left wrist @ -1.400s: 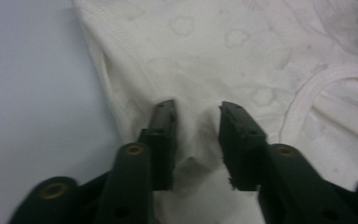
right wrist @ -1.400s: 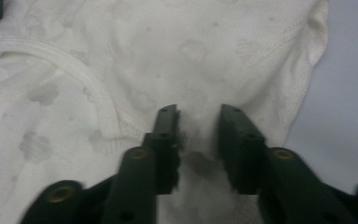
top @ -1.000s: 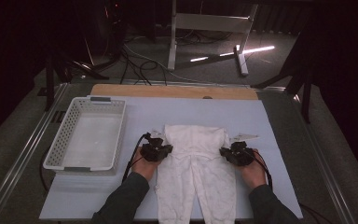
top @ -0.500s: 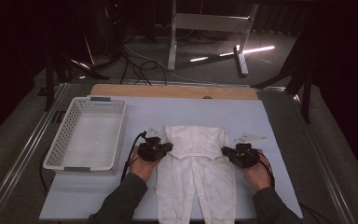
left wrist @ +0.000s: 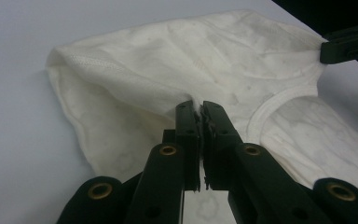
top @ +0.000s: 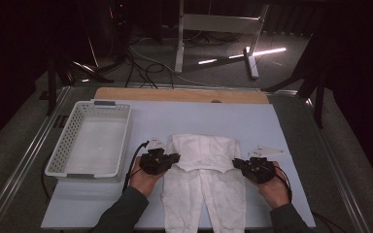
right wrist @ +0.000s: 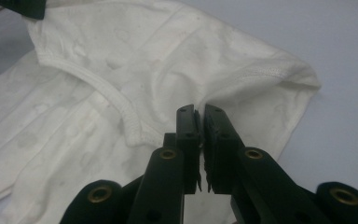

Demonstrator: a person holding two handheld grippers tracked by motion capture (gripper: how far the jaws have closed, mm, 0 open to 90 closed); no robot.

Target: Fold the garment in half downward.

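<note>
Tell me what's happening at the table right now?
A person is folding a white baby garment on the pale blue mat. The left gripper is shut on the cloth at one side and the right gripper is shut on it at the other, with the garment's top part doubled over toward the legs. A white basket sits to the left, nothing visible in it.

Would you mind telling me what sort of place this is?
Probably a lab or studio recording bench: a pale work mat with a white baby garment, a plastic basket, cables and a metal stand behind.
</note>
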